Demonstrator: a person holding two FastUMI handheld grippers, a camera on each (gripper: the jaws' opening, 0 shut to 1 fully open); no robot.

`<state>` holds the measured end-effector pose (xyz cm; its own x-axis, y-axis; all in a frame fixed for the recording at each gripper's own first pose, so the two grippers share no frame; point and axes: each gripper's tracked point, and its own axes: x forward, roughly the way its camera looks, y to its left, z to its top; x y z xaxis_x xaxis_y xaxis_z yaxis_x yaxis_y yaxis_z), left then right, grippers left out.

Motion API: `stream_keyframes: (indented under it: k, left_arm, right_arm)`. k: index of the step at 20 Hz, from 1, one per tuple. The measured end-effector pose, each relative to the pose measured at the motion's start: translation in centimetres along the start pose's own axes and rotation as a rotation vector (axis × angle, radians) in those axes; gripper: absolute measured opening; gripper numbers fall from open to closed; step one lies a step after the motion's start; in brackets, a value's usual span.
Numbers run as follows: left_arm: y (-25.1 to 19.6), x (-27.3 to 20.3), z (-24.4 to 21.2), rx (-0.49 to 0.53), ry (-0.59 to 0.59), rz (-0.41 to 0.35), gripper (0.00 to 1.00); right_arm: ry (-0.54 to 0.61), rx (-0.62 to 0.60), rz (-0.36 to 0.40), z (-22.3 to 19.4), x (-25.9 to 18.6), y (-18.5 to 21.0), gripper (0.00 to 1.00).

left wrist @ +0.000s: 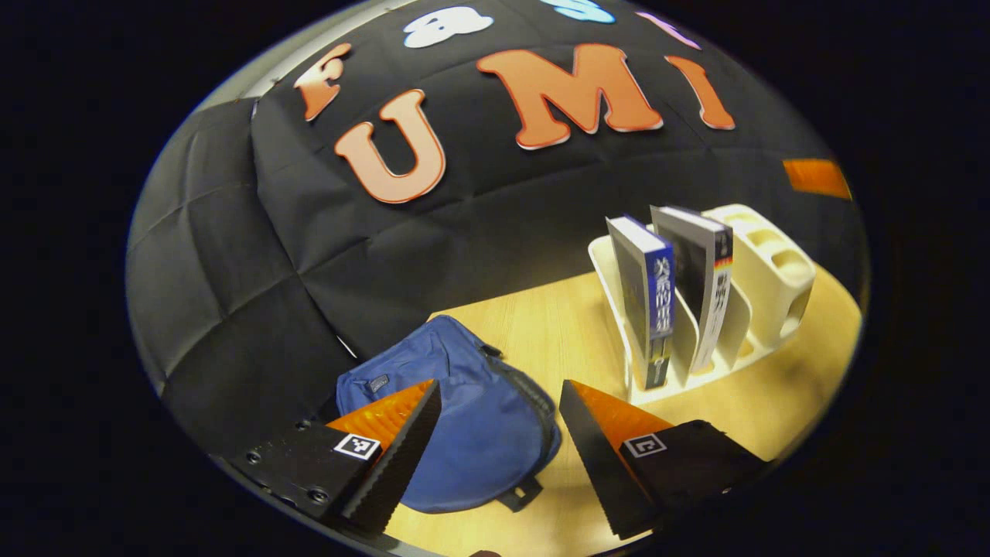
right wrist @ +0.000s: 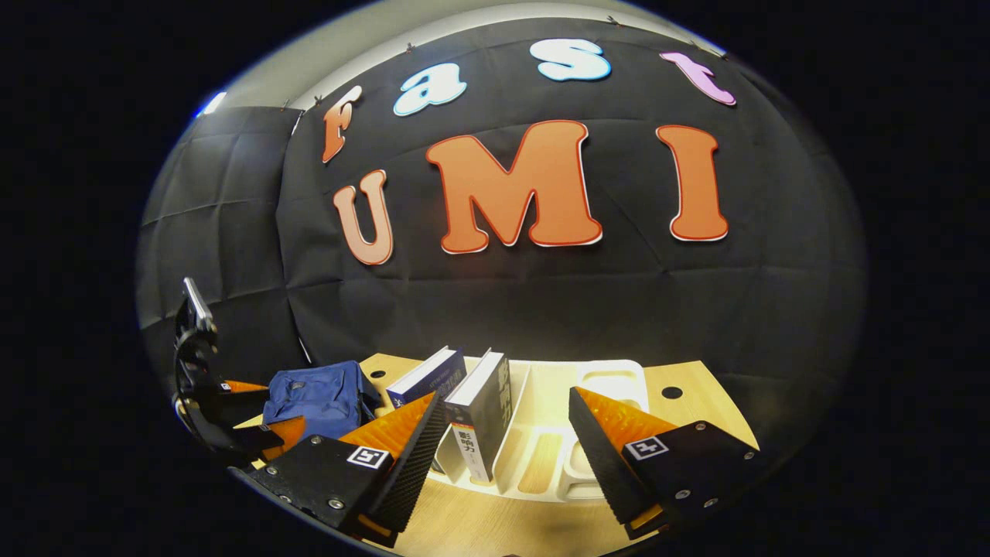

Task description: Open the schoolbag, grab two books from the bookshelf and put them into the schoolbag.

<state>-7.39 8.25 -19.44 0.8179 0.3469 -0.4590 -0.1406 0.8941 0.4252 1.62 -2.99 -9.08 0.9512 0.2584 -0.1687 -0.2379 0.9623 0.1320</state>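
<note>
left tool (left wrist: 499, 433): fingers wide apart, holding nothing, hanging above the blue fabric schoolbag (left wrist: 464, 418); square black-and-white marker tag on each finger.
right tool (right wrist: 506, 441): fingers wide apart, holding nothing, aimed at the rack; same marker tags.
schoolbag: lies flat on the light wooden desk (left wrist: 557, 325), near its left end by the black cloth wall; zip looks closed, small dark patch on the fabric, too small to read. Also in the right gripper view (right wrist: 317, 398), with the left tool (right wrist: 232, 418) right beside it.
bookshelf: cream plastic slotted rack (left wrist: 766, 271) on the desk, apart from the bag, to its right.
blue-spined book (left wrist: 646, 302): upright in a front slot, white writing down the spine.
grey-and-black book (left wrist: 700, 282): next slot, leaning slightly, white spine lettering with a colour band.
desk: round cable holes near the back edge (right wrist: 671, 392).
</note>
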Motion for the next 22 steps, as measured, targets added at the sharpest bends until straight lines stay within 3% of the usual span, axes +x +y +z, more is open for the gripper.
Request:
stream_keyframes:
  k: [5,10,17,22]
  left_arm:
    - [-3.3,0.6,-4.2,0.283,0.042,-0.061,0.98]
    - [-4.4,1.6,-9.6,0.436,0.119,-0.105,0.97]
    - [-1.4,3.9,-15.7,0.514,0.199,-0.084,0.96]
    - [-0.3,5.3,-17.6,0.521,0.209,-0.127,0.96]
  right_arm:
    - [0.02,0.014,-0.095,-1.0,0.0,-3.8,0.95]
    - [0.03,0.005,-0.203,-2.0,0.0,-5.5,0.95]
    - [0.078,0.01,-0.273,-3.4,1.0,-2.3,0.95]
    - [0.074,-0.009,-0.283,-2.9,1.7,0.6,0.95]
